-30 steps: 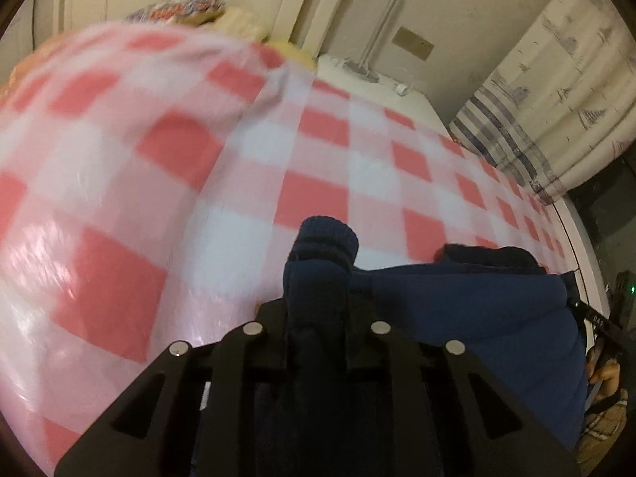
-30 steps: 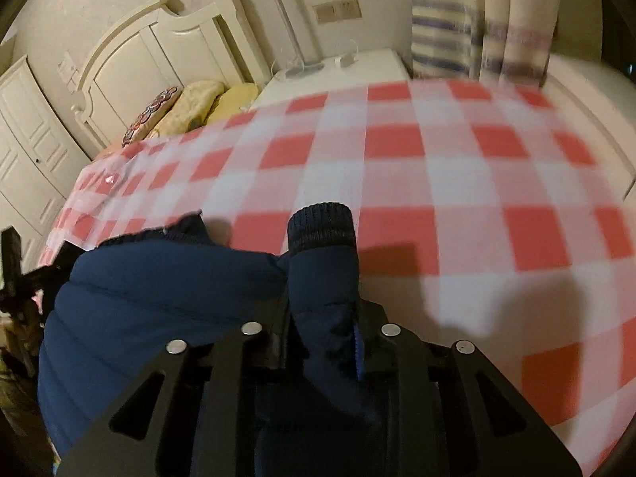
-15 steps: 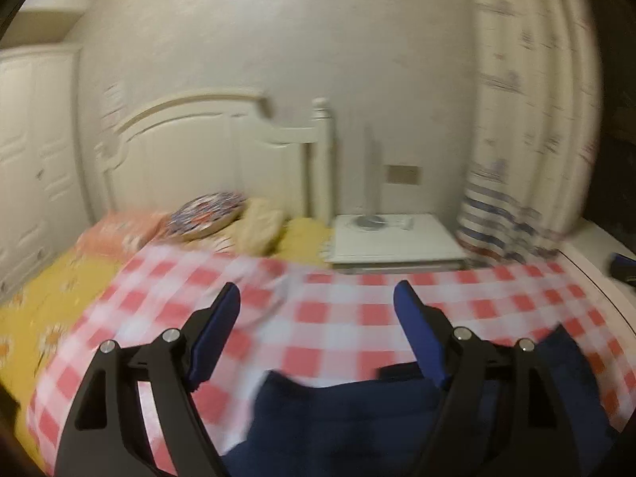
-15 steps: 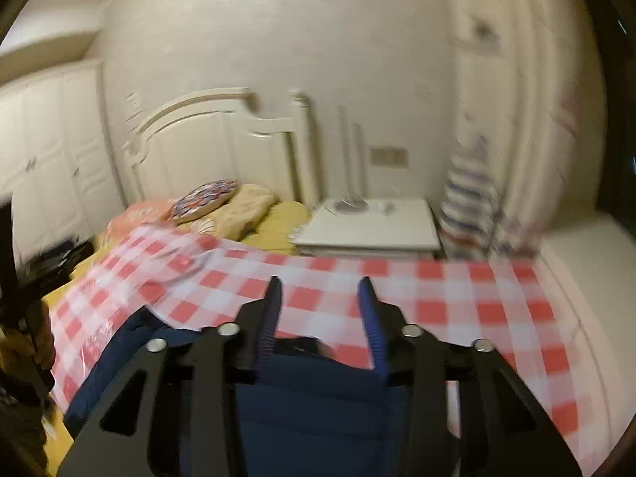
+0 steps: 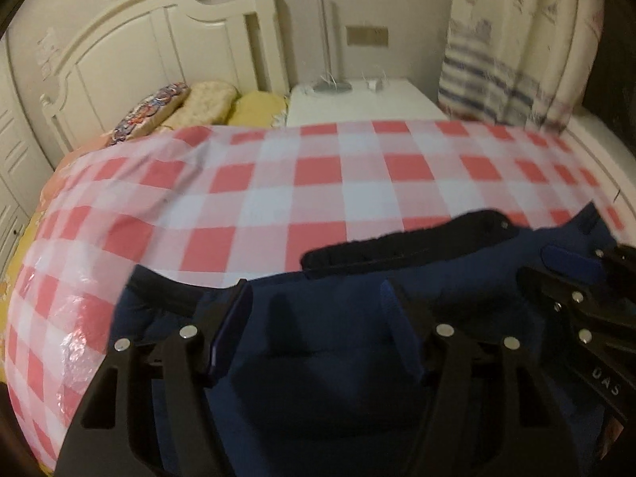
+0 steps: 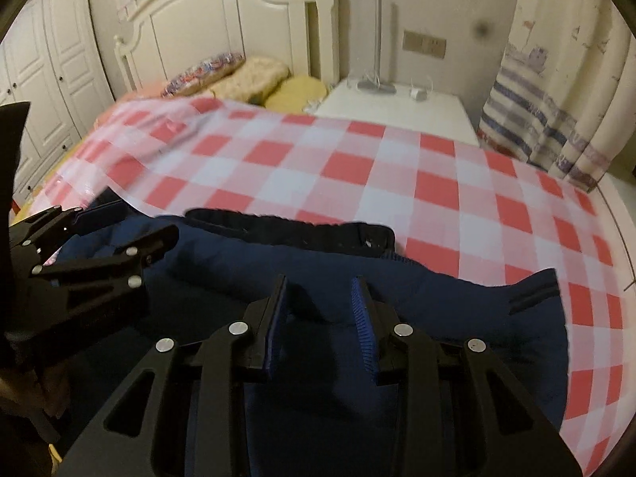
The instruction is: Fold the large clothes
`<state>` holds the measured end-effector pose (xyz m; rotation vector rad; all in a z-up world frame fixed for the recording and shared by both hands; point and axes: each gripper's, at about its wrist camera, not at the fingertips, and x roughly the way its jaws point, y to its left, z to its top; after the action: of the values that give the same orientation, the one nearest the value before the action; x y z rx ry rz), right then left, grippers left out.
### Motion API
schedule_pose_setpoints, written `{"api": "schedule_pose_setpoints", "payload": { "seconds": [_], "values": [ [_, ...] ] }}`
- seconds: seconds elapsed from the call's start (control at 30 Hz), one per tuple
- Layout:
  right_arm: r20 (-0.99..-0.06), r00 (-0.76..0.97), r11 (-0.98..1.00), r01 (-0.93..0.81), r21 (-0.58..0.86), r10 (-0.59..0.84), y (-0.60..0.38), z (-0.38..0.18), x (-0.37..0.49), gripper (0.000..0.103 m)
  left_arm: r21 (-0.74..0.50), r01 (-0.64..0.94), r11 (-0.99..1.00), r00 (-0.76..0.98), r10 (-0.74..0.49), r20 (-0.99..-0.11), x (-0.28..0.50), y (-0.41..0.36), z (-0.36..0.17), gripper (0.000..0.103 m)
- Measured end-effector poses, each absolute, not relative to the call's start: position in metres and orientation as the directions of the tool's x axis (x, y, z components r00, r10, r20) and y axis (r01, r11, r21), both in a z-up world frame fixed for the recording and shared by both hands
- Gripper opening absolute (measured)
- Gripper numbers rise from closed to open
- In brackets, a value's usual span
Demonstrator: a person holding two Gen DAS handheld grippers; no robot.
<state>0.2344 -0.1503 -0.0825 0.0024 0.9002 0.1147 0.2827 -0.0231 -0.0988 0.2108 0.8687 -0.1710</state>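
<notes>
A dark navy padded jacket [image 5: 342, 342] lies spread on the bed, over a red-and-white checked plastic sheet [image 5: 318, 183], at the near edge closest to the person. Its black ribbed collar band [image 5: 409, 244] points toward the cream wooden headboard [image 5: 159, 39] and the pillows at the far end; a navy flap reaches out toward the bed's right side in the right wrist view.

The left claw [image 5: 318, 330] hangs over the jacket's middle with its jaws fairly wide and closing; no cloth sits between them and the pads touch nothing. The right claw [image 6: 320, 310] stands narrower, jaws also closing, likewise with nothing gripped, only the navy fabric lying below the gap. Each claw shows at the edge of the other's view, so the two are close together over the garment.

Judging from this, neither claw has a hold on the jacket. The risks ahead: the padded fabric is thick and springy, so a shallow pinch may catch only the outer shell and slip, or a fold may spring back open. The slick plastic sheet is already rumpled at its far left corner [image 5: 175, 147], and dragging the jacket could pull it along or bunch it. With the claws so near one another, they could collide when reaching for the next hold.
</notes>
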Motion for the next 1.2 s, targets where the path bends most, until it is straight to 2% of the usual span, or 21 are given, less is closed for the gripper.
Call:
{"api": "schedule_pose_setpoints", "payload": {
  "seconds": [0.13, 0.27, 0.43, 0.8, 0.9, 0.97, 1.07, 1.2],
  "values": [
    [-0.806, 0.585, 0.994, -0.1, 0.041, 0.092, -0.149, -0.103, 0.246, 0.034, 0.141, 0.245, 0.959, 0.595, -0.035, -0.803, 0.3, -0.033, -0.123, 0.067],
    [-0.807, 0.584, 0.992, -0.122, 0.011, 0.081, -0.145, -0.112, 0.251, 0.034, 0.174, 0.247, 0.953, 0.608, -0.013, -0.794, 0.305, -0.038, -0.134, 0.074],
    [-0.803, 0.593, 0.992, -0.126, -0.009, 0.067, -0.141, -0.119, 0.25, 0.035, 0.204, 0.236, 0.95, 0.638, 0.007, -0.77, 0.302, -0.04, -0.143, 0.075],
    [-0.813, 0.579, 0.99, -0.137, -0.023, 0.061, -0.136, -0.125, 0.254, 0.036, 0.149, 0.245, 0.958, 0.617, -0.036, -0.786, 0.308, -0.036, -0.147, 0.076],
    [-0.83, 0.545, 0.988, -0.15, 0.039, 0.116, -0.143, -0.116, 0.255, 0.037, 0.058, 0.269, 0.961, 0.559, -0.107, -0.823, 0.313, -0.021, -0.135, 0.076],
    [-0.814, 0.551, 0.982, -0.132, 0.132, 0.183, -0.162, -0.097, 0.247, 0.036, -0.013, 0.234, 0.972, 0.581, -0.15, -0.8, 0.305, 0.005, -0.108, 0.076],
    [-0.763, 0.631, 0.989, -0.088, 0.115, 0.144, -0.187, -0.066, 0.229, 0.037, -0.006, 0.186, 0.983, 0.661, -0.13, -0.739, 0.293, 0.037, -0.075, 0.077],
    [-0.756, 0.648, 0.994, -0.014, 0.106, 0.09, -0.224, -0.054, 0.225, 0.037, 0.049, 0.142, 0.989, 0.662, -0.058, -0.747, 0.303, 0.07, -0.073, 0.079]
  ]
}}
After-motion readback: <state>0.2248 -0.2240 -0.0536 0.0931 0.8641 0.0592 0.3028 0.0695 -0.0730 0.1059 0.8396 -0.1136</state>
